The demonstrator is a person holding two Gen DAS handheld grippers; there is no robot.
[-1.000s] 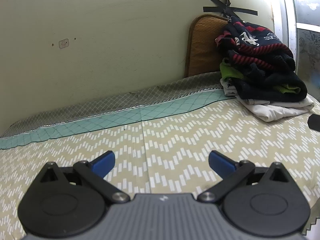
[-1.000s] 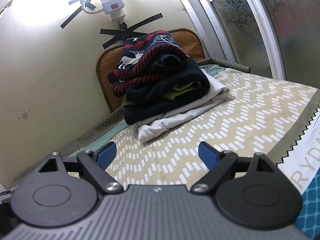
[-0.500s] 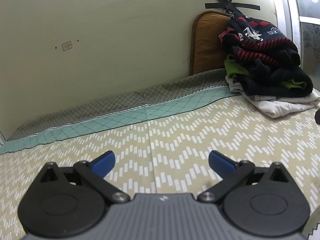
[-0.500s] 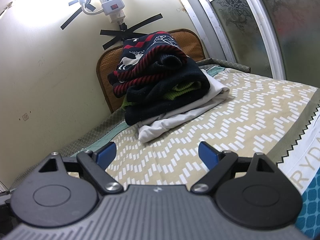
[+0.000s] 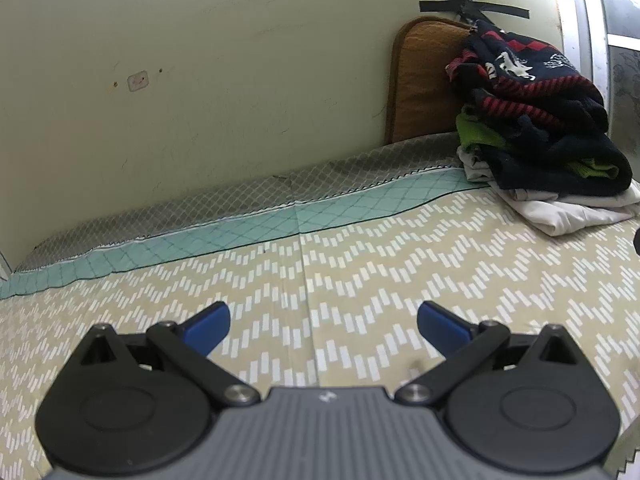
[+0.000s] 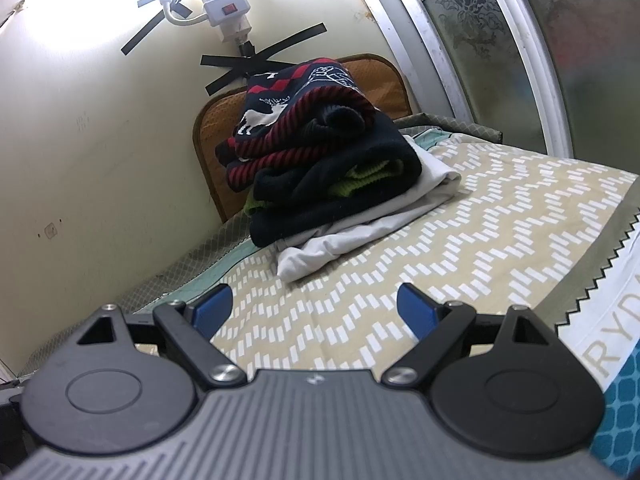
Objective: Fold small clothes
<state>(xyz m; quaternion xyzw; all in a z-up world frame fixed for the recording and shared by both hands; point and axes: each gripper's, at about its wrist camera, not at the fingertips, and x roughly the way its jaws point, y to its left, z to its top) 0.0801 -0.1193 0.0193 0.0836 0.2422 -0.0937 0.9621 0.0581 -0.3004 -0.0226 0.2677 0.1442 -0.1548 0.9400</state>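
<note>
Since a second ago my left gripper (image 5: 323, 326) has swung left, sliding the pile of folded clothes (image 5: 536, 128) toward the right edge of its view; my right gripper (image 6: 315, 310) has barely shifted. Both jaws stand wide, holding nothing, above the bed (image 5: 360, 264). That pile rests at the bed's far corner against an orange cushion (image 6: 208, 132) by the wall.
</note>
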